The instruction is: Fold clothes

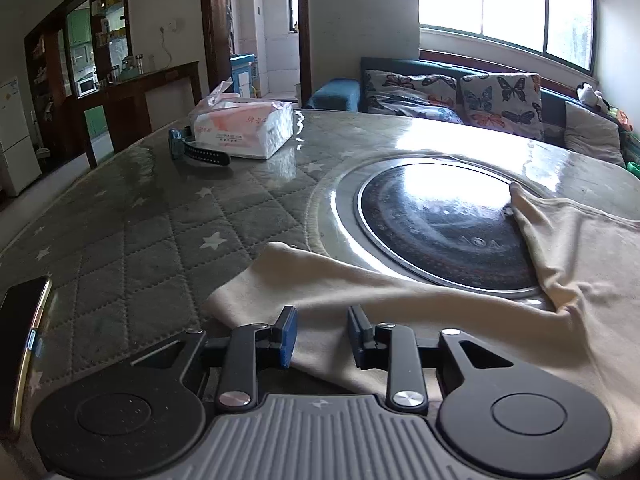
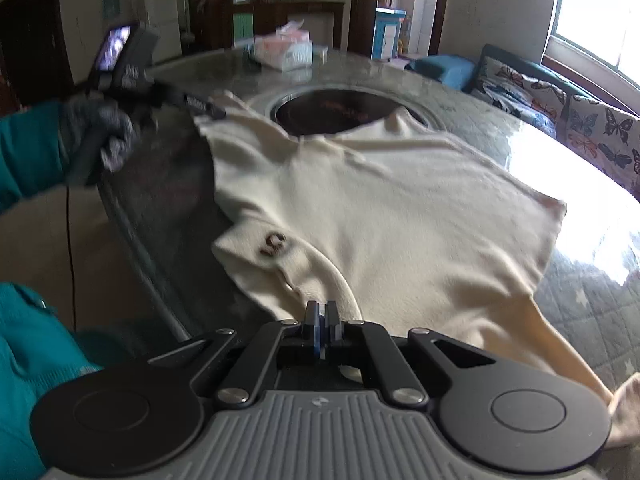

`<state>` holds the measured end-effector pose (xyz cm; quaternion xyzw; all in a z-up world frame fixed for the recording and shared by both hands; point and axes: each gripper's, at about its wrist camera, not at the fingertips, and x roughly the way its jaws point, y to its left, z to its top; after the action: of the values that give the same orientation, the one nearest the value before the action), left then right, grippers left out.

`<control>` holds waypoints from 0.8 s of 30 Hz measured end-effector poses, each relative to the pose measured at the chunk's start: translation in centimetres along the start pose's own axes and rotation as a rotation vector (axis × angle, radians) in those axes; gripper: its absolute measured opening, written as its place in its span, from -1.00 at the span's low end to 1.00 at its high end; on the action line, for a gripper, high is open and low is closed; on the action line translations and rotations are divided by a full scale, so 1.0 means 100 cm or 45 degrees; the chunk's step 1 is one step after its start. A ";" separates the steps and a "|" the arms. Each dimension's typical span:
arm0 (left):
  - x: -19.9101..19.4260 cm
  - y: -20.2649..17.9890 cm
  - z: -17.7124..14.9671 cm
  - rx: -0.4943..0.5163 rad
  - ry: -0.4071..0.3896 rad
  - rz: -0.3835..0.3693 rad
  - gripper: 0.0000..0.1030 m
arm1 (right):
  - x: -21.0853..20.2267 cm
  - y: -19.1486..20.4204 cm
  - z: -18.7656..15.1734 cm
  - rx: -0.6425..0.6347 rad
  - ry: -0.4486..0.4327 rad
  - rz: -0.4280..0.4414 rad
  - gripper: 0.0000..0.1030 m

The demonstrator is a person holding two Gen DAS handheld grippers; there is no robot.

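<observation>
One big round table (image 2: 580,292) carried the cream shirt (image 2: 400,220), spread flat and lapping over the dark hotplate (image 1: 440,220) at its centre. The left gripper (image 1: 322,334) hovered spread wide over a sleeve; the right gripper (image 2: 321,330) sat pressed together, pinching the shirt's near edge.

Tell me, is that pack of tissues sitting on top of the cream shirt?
No, the tissue pack stands on the far side of the table, well apart from the cream shirt.

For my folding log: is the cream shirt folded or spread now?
Spread. The shirt lies open across the table, one sleeve end partly covering the round plate.
</observation>
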<state>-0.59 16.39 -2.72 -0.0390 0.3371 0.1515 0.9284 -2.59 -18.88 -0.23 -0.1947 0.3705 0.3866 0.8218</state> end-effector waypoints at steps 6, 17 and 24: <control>-0.049 -0.039 -0.009 0.141 -0.033 -0.333 -0.42 | 0.000 0.004 0.001 -0.038 -0.004 -0.009 -0.29; -0.069 -0.115 -0.031 0.349 0.071 -0.738 -0.31 | 0.009 0.000 -0.002 0.028 0.021 0.020 -0.93; -0.055 -0.119 -0.035 0.341 0.171 -0.755 -0.30 | -0.002 0.003 -0.009 -0.031 0.058 0.106 -0.92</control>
<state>-3.06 3.02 -2.20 -0.0228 0.3884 -0.1737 0.9047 -3.35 -19.36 -0.66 -0.1978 0.3923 0.4203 0.7940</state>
